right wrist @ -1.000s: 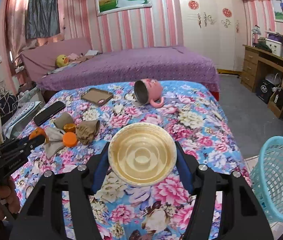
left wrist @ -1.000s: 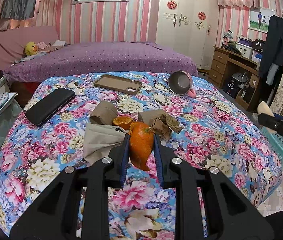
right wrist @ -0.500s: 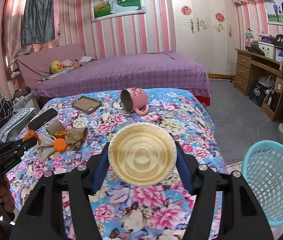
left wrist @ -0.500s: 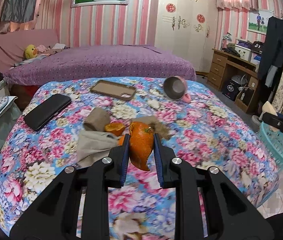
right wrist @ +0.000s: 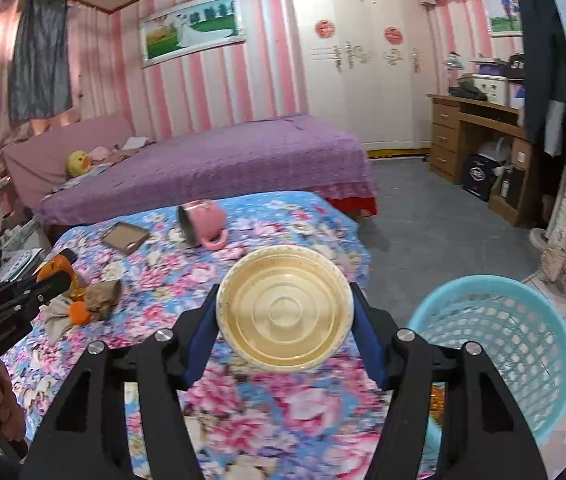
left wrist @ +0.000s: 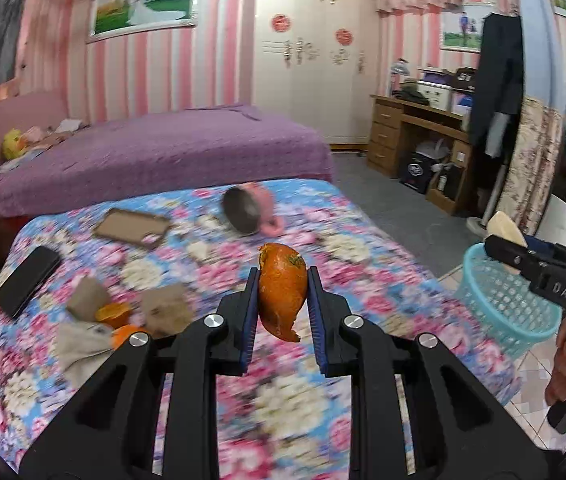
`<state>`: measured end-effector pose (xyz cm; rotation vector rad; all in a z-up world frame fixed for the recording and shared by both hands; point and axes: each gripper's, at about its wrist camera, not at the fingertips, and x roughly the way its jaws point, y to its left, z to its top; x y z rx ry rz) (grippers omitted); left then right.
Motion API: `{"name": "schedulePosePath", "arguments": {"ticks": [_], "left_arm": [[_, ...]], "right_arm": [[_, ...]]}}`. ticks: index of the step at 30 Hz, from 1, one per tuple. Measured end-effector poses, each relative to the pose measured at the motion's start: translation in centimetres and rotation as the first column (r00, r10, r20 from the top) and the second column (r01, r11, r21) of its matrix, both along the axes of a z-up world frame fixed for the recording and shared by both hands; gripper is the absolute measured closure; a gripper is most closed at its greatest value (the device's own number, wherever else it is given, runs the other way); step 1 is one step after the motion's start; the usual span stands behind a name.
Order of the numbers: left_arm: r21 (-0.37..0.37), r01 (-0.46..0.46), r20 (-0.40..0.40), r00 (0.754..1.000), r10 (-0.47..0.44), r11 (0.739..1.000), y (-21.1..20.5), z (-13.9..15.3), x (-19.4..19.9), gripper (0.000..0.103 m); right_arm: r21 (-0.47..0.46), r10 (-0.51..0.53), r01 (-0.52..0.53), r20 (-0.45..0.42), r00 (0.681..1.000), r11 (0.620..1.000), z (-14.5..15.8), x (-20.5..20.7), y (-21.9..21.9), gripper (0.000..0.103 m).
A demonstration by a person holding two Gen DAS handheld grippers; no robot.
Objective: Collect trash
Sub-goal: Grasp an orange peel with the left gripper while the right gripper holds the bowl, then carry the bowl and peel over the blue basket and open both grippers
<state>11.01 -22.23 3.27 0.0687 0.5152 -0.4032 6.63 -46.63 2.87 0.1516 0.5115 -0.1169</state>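
Observation:
My left gripper [left wrist: 282, 276] is shut on an orange peel [left wrist: 281, 292] and holds it up above the floral bedspread [left wrist: 367, 280]. My right gripper [right wrist: 285, 312] is shut on a cream disposable bowl [right wrist: 285, 314], held over the bed's right edge, left of the light-blue trash basket [right wrist: 499, 344]. The basket also shows in the left wrist view [left wrist: 503, 304], on the floor by the bed, partly behind the right gripper. More orange peel [left wrist: 117, 314] and crumpled brown paper [left wrist: 163, 312] lie on the bedspread at the left.
A pink mug [left wrist: 249, 214] lies on its side, with a brown phone case [left wrist: 133, 222] and a black phone [left wrist: 27, 276] further left. A purple bed [right wrist: 219, 160] stands behind, a wooden desk [right wrist: 479, 136] and white wardrobe at the right.
Both grippers have swung right with their loads, away from the trash pile. The basket is now larger and closer in both views.

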Motion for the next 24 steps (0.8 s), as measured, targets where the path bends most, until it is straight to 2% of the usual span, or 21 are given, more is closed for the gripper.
{"name": "schedulePosePath", "arguments": {"ticks": [8,16,24], "left_arm": [[-0.001,0.096,0.016,0.995,-0.096,0.995,-6.8,1.3,-0.6,0.081],[0.002,0.184,0.009,0.983,-0.184,0.983,-13.0,1.6,-1.0,0.081],[0.004,0.26,-0.001,0.966,-0.26,0.966,-17.9,1.4,-1.4,0.081]], "right_arm": [[0.01,-0.108,0.108,0.015,0.994,0.994,0.2,-2.1,-5.3,0.042],[0.003,-0.253,0.253,0.012,0.967,0.968,-0.2,-4.3,-10.8,0.042],[0.003,-0.329,0.329,0.008,0.944,0.944,-0.5,-6.0,-13.8,0.042]]}}
